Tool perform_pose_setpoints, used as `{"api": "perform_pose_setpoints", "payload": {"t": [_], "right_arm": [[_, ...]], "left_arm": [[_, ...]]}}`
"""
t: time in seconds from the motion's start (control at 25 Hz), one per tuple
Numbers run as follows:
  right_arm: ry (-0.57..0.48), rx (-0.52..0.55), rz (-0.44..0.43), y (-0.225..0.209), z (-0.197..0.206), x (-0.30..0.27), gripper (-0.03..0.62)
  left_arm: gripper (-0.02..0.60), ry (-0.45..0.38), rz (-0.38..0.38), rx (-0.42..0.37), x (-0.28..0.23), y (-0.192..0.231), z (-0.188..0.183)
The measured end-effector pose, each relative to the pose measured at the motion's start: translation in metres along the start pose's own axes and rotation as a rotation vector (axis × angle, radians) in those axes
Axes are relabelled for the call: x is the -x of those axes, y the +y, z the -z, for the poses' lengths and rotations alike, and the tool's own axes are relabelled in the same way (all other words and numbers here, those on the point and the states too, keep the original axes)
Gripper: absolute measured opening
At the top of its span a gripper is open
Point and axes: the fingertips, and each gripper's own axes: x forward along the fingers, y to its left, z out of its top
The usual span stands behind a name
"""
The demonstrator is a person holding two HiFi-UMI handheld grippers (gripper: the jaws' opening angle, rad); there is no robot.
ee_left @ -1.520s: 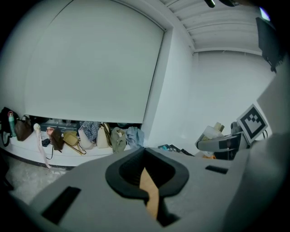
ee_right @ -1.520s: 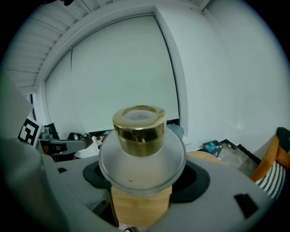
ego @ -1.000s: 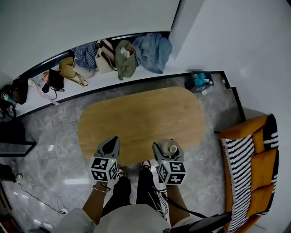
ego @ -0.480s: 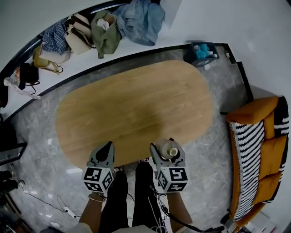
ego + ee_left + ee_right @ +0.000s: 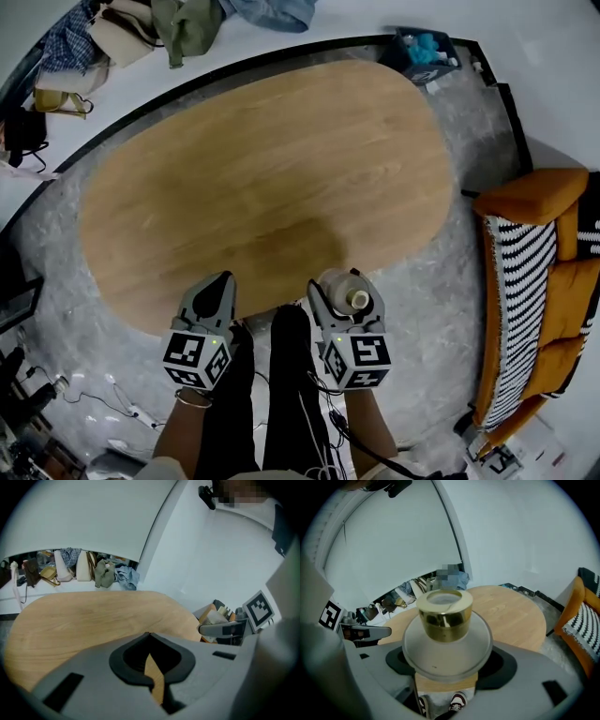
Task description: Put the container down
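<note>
A round frosted container (image 5: 343,284) with a gold cap (image 5: 357,300) sits upright between the jaws of my right gripper (image 5: 345,281), which is shut on it. In the right gripper view the container (image 5: 447,644) fills the centre, its gold cap (image 5: 444,613) on top. It hangs over the near edge of the oval wooden table (image 5: 262,178). My left gripper (image 5: 217,286) is level with it to the left, at the same table edge. The left gripper (image 5: 150,637) is shut, with only a sliver of table (image 5: 93,616) showing between its jaws.
An orange sofa with a striped cushion (image 5: 534,281) stands to the right. Bags and clothes (image 5: 122,28) lie along a white ledge beyond the table. A dark box with teal items (image 5: 427,47) sits at the far right corner. Cables (image 5: 94,412) trail on the marble floor.
The view has moved forward over the table, which now looks larger and nearer. Both grippers reach the table's near edge. The right gripper still holds the container.
</note>
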Motion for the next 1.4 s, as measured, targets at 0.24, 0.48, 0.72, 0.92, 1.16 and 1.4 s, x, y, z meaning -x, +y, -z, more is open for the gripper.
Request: {"api": "perform_pose_setpoints", "payload": {"t": [0.24,0.48,0.72,0.92,1.16,1.4], "right_arm": [[0.000,-0.010,0.037,-0.030,0.008,-0.016,0.354],[0.018,0.003,0.068,-0.064,0.003,-0.035,0.354],[0.044,-0.012,0.085,-0.091,0.005,-0.052,0.354],[0.061,-0.005,0.082,-0.108,0.001,-0.063,0.354],[0.074,0.029,0.082,-0.118,-0.005,-0.075,0.354],[0.089,0.068,0.078,-0.125,-0.011,-0.085,0.354]], "left_arm": [[0.008,0.023,0.023,-0.030,-0.016,-0.004,0.013],[0.008,0.037,0.037,-0.012,-0.035,-0.007,0.021],[0.008,0.050,0.041,-0.002,-0.049,-0.010,0.030],[0.008,0.058,0.048,-0.004,-0.060,-0.017,0.032],[0.008,0.058,0.049,0.006,-0.068,-0.023,0.035],[0.008,0.070,0.049,0.015,-0.071,-0.026,0.040]]}}
